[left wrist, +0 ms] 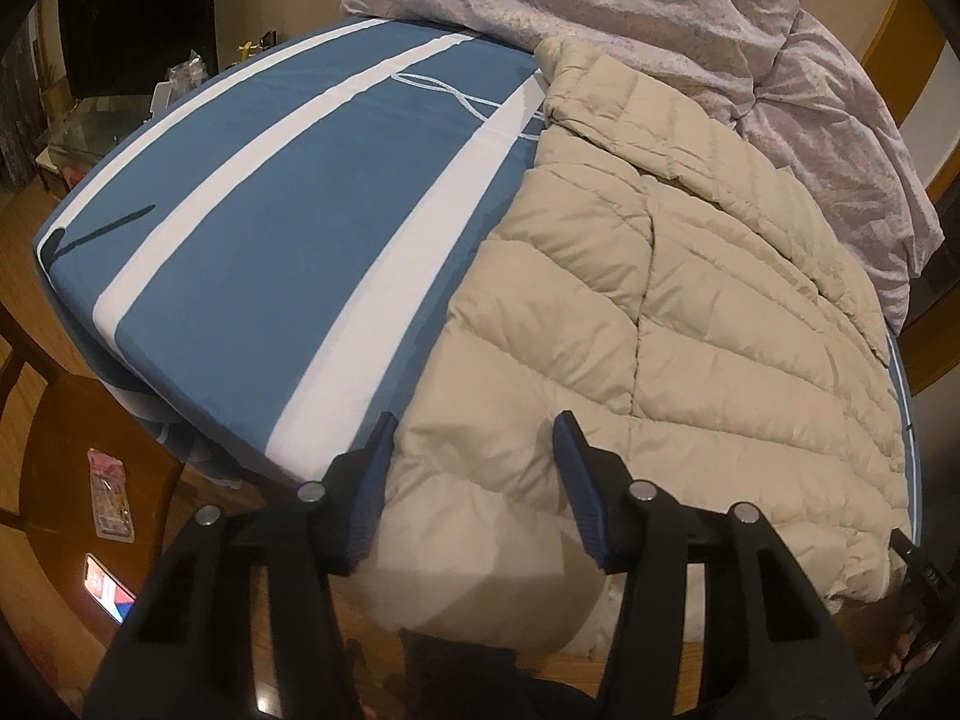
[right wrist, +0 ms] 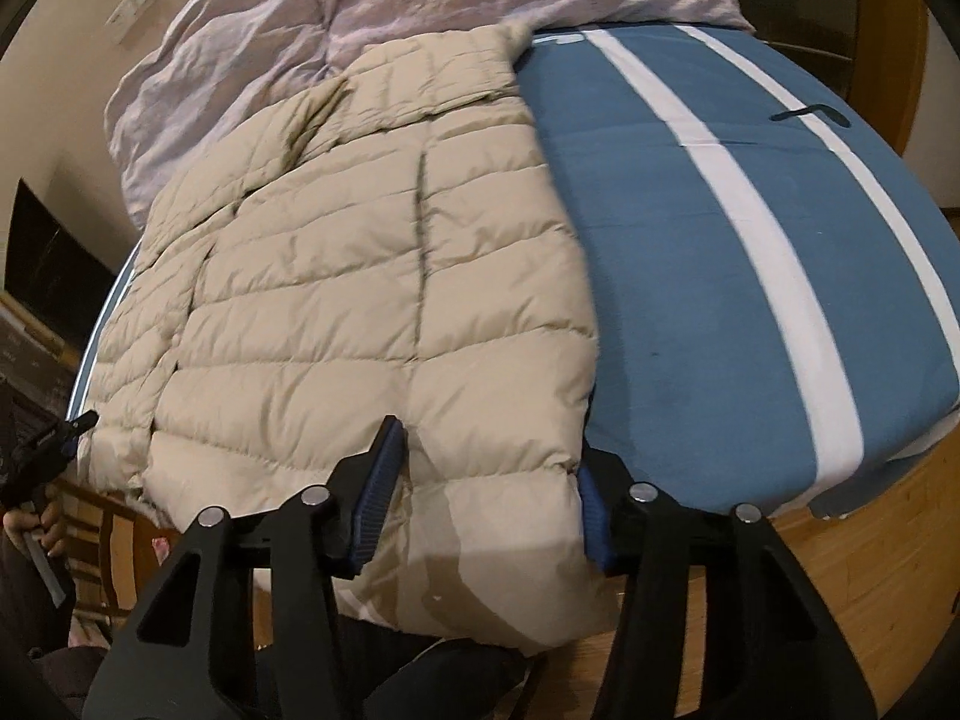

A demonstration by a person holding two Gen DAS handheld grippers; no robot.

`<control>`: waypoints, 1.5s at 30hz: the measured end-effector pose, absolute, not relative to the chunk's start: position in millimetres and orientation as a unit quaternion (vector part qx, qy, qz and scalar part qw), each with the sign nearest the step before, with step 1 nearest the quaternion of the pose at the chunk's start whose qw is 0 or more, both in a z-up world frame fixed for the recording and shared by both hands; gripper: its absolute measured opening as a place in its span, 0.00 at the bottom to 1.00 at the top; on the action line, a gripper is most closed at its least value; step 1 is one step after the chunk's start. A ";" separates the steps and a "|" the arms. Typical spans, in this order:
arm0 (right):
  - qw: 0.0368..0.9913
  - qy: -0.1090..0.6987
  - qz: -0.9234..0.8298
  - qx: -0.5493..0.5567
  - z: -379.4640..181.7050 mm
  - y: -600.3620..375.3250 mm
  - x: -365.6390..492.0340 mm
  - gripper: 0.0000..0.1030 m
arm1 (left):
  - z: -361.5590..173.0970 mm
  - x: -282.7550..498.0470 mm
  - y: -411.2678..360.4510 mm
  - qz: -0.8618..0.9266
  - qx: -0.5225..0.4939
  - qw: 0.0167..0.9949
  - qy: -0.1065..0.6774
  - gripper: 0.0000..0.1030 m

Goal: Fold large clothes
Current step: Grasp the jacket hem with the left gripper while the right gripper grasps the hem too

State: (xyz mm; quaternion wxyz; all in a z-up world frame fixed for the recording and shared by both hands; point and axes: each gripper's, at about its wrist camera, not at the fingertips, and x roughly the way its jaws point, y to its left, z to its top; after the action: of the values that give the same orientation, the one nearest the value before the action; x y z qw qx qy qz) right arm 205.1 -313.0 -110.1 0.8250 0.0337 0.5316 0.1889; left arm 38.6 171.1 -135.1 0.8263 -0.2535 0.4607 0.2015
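A beige quilted puffer jacket (left wrist: 660, 324) lies flat on a bed with a blue and white striped sheet (left wrist: 288, 210). Its hem hangs over the bed's near edge. My left gripper (left wrist: 474, 456) is open, its fingers either side of the hem's left corner, not closed on it. In the right wrist view the jacket (right wrist: 336, 288) fills the left half, and my right gripper (right wrist: 486, 462) is open around the hem's right corner. The left gripper (right wrist: 54, 438) shows small at that view's left edge.
A crumpled pale lilac duvet (left wrist: 690, 18) is heaped at the head of the bed, behind the jacket's collar. Wooden floor (right wrist: 870, 588) lies below the bed edge. A wooden chair (left wrist: 78, 420) with small packets stands at lower left. A white cord (left wrist: 456, 96) lies on the sheet.
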 end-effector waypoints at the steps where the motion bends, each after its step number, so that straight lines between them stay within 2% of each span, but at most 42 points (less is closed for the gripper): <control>1: 0.825 0.531 0.191 0.032 -110.3 -311.7 204.0 0.48 | -135.0 37.4 170.1 0.201 -0.257 0.826 0.459 0.49; 14: 0.822 0.532 0.201 0.022 -111.8 -303.8 194.8 0.31 | -135.6 29.5 159.6 0.200 -0.275 0.829 0.445 0.41; 20: 0.820 0.534 0.204 0.022 -112.0 -301.1 194.8 0.20 | -136.2 27.5 160.6 0.205 -0.287 0.826 0.439 0.25; 22: 0.820 0.534 0.205 0.022 -111.4 -300.1 194.9 0.16 | -136.0 27.0 161.1 0.206 -0.289 0.826 0.439 0.17; 25: 0.820 0.533 0.206 0.022 -110.3 -299.5 195.6 0.14 | -134.5 27.0 162.6 0.207 -0.296 0.824 0.437 0.10; 37: 0.828 0.519 0.207 0.041 -94.2 -304.7 209.0 0.11 | -115.4 38.6 168.1 0.215 -0.290 0.827 0.432 0.05; 45: 0.850 0.470 0.227 0.072 -50.8 -294.1 236.3 0.10 | -77.1 60.6 181.5 0.213 -0.287 0.843 0.402 0.04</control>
State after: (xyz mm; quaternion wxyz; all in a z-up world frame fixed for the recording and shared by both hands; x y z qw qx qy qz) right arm 236.3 -294.1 -50.8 0.8497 0.0717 0.4703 0.2273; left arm 60.6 181.5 -77.1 0.8430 -0.2872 0.4020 0.2128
